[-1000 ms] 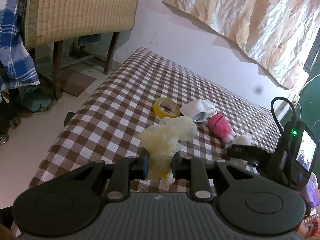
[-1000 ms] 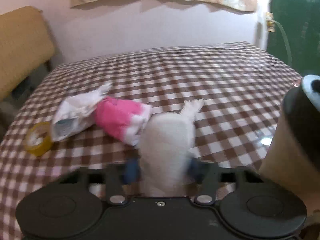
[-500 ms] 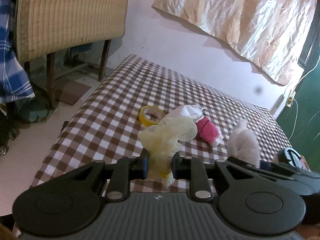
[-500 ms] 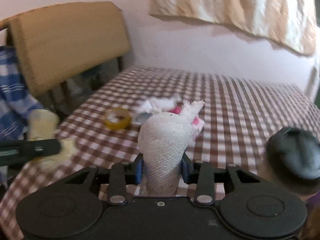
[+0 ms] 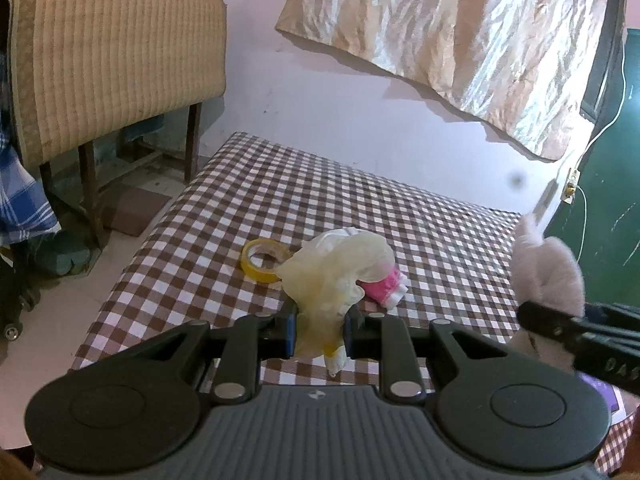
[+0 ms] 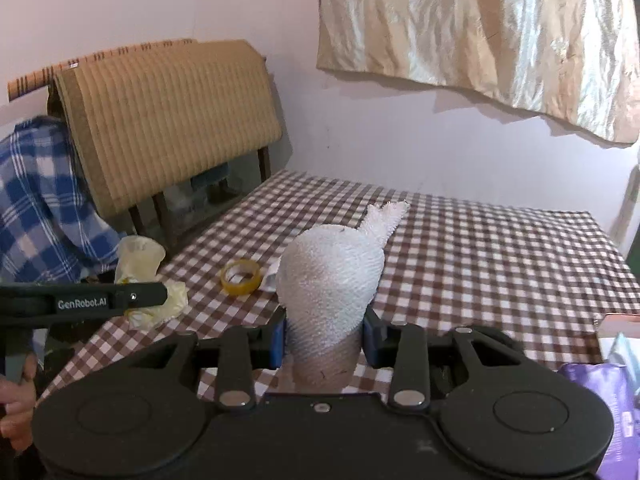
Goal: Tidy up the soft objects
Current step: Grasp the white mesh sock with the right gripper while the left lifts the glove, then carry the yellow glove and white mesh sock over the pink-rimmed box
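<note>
My left gripper (image 5: 320,330) is shut on a crumpled pale yellow glove (image 5: 336,276) and holds it above the near edge of the checkered table (image 5: 360,204). It also shows in the right wrist view (image 6: 140,268). My right gripper (image 6: 325,338) is shut on a white rolled cloth (image 6: 332,276), held above the table; the cloth also shows at the right of the left wrist view (image 5: 548,272). A pink and white soft roll (image 5: 384,286) lies on the table, partly hidden behind the glove.
A yellow tape roll (image 5: 262,260) lies on the table, also in the right wrist view (image 6: 241,277). A wooden chair with a woven mat (image 5: 112,52) and a blue checked cloth (image 6: 36,208) stand left. Purple packets (image 6: 600,392) lie at the right.
Both grippers have risen and pulled back from the table with their loads. The right gripper has turned left, so the chair and the left gripper now show in its view.
</note>
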